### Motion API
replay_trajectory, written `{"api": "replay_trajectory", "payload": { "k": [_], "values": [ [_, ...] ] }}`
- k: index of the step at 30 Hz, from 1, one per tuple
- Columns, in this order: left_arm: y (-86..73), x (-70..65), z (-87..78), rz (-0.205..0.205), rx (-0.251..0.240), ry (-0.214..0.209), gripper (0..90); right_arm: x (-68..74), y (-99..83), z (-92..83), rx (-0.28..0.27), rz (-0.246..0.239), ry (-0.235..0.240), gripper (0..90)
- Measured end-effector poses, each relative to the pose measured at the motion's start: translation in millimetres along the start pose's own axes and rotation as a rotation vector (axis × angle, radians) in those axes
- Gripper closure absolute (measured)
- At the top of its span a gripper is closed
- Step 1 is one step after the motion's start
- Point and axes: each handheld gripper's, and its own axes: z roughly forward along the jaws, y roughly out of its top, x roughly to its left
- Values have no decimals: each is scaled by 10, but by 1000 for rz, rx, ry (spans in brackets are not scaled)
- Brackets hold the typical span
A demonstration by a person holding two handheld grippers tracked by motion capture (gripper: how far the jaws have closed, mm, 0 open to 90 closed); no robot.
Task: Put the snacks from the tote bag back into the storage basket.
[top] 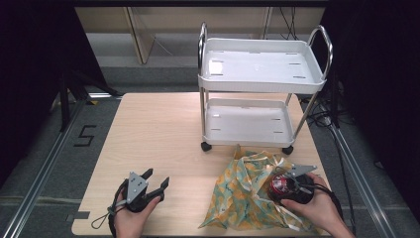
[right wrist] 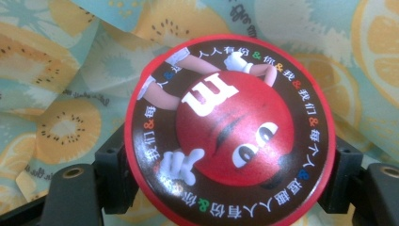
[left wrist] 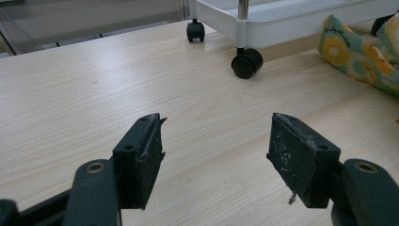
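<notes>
The right tool (top: 292,187) is clamping a red candy tin (right wrist: 229,129) over the fruit-print bag (top: 242,191), near right; the left tool (top: 151,184) is waiting wide open and empty on the table (top: 158,129), likely ready to help.

Cart (top: 257,79) at table's (top: 158,134) far right — cloth bag (top: 242,193) just before it.

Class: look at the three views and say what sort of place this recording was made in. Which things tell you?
Probably a lab or test bay set up for recording. A pale wooden table stands between metal floor rails, the floor bears a marked number 5, and dark screens enclose it. A small white two-tier wheeled cart serves as a prop.
</notes>
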Motion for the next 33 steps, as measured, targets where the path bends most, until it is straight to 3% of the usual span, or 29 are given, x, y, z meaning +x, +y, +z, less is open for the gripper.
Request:
{"api": "replay_trajectory", "payload": {
  "k": [3,4,5,7,8,12,13,14,15,16,18,23,24,25,28,30,31,33],
  "values": [
    [-2,1,-2,-1,-1,0,349,0,-13,20,-21,-8,-12,263],
    [-1,2,-2,-2,-2,0,350,-9,-7,-4,1,-15,-6,263],
    [0,1,-4,-2,-3,5,350,5,-13,-1,-2,1,-3,263],
    [1,1,-6,2,-2,5,349,-6,-11,-15,-5,-16,-9,264],
    [1,2,-4,1,-1,1,350,6,-16,-13,-37,-2,-16,263],
    [-1,-1,-1,-1,0,0,350,-11,0,-68,-30,0,-16,264],
    [-1,-2,-1,-2,0,1,350,11,4,-86,-27,48,-1,264],
    [-2,-2,0,-1,0,0,350,-21,7,-99,-27,13,-11,264],
    [-1,-2,0,-1,0,0,350,-16,3,-87,-57,27,-16,264],
    [-1,-2,-1,0,0,0,349,-23,18,-132,-27,33,-10,264],
    [-1,-3,-2,0,-2,-1,350,-39,19,-155,-32,20,-12,264],
    [1,-6,-3,1,-1,1,349,-33,40,-255,-86,48,-23,264],
    [1,-6,-3,1,-1,1,350,-68,55,-303,-60,14,-23,264],
    [1,-6,-2,2,-1,0,350,-69,54,-303,-99,20,-47,264],
    [2,-6,-3,1,-2,1,350,-86,77,-386,-92,38,-37,265],
    [0,-5,-2,1,-2,1,350,-104,85,-408,-94,23,-43,264],
    [0,-6,-1,0,-2,0,350,-91,94,-440,-93,52,-39,265],
    [1,-9,1,4,-2,0,350,-122,122,-489,-102,29,-52,265]
  ]
}}
